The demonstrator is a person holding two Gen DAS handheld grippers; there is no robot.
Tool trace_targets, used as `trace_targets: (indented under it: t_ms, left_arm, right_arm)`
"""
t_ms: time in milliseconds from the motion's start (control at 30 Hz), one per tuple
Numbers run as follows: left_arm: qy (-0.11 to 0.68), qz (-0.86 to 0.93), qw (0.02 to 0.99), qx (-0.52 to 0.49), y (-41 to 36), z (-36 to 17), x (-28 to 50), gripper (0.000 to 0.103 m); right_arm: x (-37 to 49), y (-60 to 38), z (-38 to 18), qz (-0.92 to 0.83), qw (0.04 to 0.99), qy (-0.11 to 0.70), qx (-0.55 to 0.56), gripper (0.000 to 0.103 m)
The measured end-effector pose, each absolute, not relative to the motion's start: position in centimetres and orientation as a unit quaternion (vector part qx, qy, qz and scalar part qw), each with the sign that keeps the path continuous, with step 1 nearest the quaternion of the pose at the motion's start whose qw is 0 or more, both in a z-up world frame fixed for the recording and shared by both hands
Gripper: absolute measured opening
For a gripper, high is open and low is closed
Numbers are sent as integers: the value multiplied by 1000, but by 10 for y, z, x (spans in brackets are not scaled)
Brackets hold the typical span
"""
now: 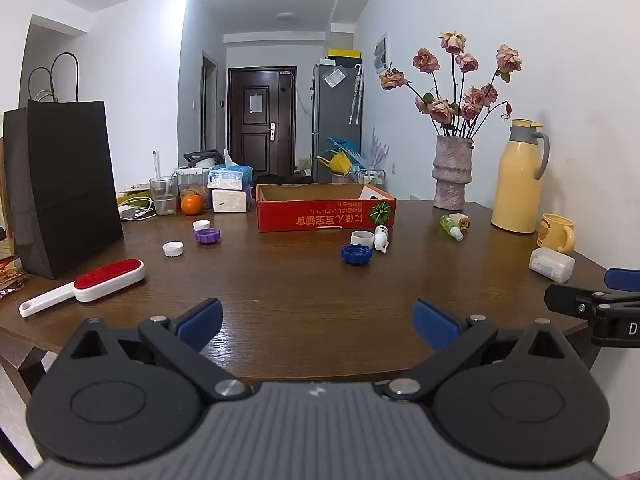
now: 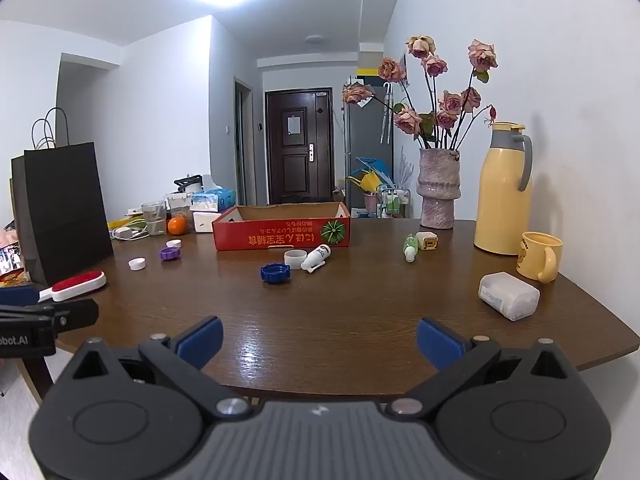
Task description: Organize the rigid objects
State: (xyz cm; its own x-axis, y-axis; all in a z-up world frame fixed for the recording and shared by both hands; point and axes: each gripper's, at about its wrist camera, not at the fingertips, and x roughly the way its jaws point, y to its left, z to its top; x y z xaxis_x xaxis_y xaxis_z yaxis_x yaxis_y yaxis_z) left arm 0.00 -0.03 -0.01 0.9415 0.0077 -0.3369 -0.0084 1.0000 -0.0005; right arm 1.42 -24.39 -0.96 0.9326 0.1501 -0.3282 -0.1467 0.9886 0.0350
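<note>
Both tools, left tool [image 1: 318,322] and right tool [image 2: 320,340], are being held level over the bench [image 2: 360,320] near edge, jaws spread wide, empty. White bottle [image 2: 317,257] is lying before the red box [image 2: 280,234], cap toward the tools.

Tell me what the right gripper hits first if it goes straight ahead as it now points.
Probably the blue ridged plastic cap, lying slightly left of centre ahead of the open right gripper. Bare dark wooden table comes before it. Behind it stands the red cardboard box. Depth is uncertain, so the gripper might pass over it.
</note>
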Motion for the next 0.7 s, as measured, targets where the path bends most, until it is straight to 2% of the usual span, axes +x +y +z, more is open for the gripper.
trace_targets:
  t_ms: [700]
  left_arm:
    - [167, 7, 986, -7, 1, 0, -1, 103]
  right_arm:
    - [16, -244, -10, 74, 982, 171, 3, 103]
